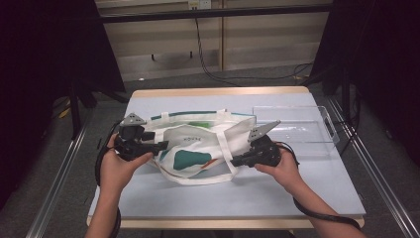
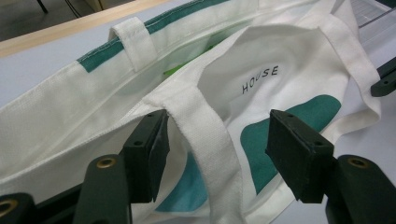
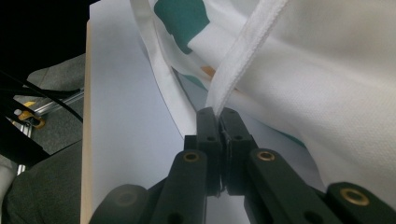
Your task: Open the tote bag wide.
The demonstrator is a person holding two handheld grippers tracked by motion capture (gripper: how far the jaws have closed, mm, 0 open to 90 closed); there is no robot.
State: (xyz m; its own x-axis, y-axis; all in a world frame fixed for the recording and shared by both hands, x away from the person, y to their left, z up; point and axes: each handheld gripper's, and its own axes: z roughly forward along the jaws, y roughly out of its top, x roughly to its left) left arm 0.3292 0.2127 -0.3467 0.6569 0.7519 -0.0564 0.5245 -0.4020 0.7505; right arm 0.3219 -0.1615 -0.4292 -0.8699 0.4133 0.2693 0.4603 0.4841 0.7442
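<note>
While the tote bag (image 1: pixel 198 148) lies between them: left gripper (image 2: pixel 217 140) spread astride one strap (image 2: pixel 210 140), right gripper (image 3: pixel 218 122) pinching another.

Tote bag's (image 1: pixel 198 148) interior mostly hidden, green item (image 2: pixel 173 71) inside barely glimpsed, unidentifiable.

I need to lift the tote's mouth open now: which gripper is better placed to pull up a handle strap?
Right, probably. The right gripper is already shut on a white handle strap of the tote bag. The left gripper is open, its jaws merely straddling the other strap, so it would have to close first.
</note>
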